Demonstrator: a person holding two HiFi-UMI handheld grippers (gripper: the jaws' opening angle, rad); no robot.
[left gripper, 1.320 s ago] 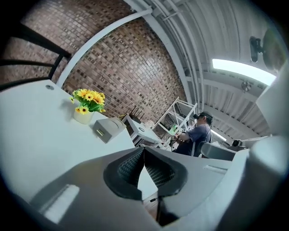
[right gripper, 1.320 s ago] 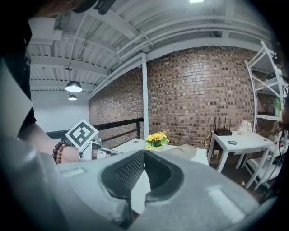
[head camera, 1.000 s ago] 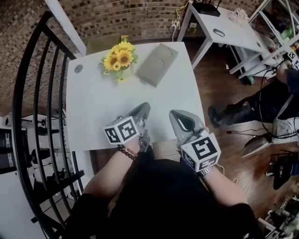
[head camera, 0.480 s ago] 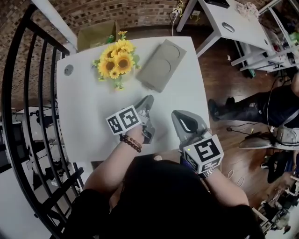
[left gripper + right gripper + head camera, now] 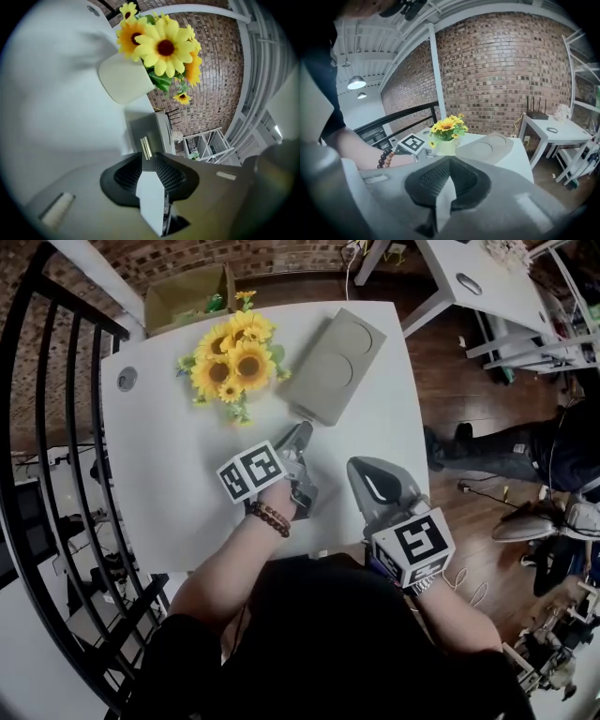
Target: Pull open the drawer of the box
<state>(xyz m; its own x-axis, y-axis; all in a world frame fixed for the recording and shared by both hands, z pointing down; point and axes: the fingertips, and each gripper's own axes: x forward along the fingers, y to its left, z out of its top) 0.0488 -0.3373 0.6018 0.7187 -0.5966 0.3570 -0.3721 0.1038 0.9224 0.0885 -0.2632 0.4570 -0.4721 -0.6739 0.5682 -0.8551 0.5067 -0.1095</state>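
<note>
The table (image 5: 159,456) holds 1 vase of sunflowers (image 5: 230,362) at the far left and 1 box (image 5: 333,367) just right of it; 2 grippers work over the near half.

The left gripper (image 5: 302,432) points at the box's near short end and is close to it but not touching. Its jaws stand a narrow slit apart with nothing between them. In the left gripper view, 1 brass handle (image 5: 146,148) sits upright on the drawer front, straight ahead of the slit and just beyond the tips.

The box lies flat, its long axis running from that near end away to the far right, so the drawer should come out back along this axis toward the person.

The right gripper (image 5: 361,467) hangs at the table's near right edge, well apart from the box, jaws together and empty. The left one is clearly nearer, and I judge the grasp to be its job.
</note>
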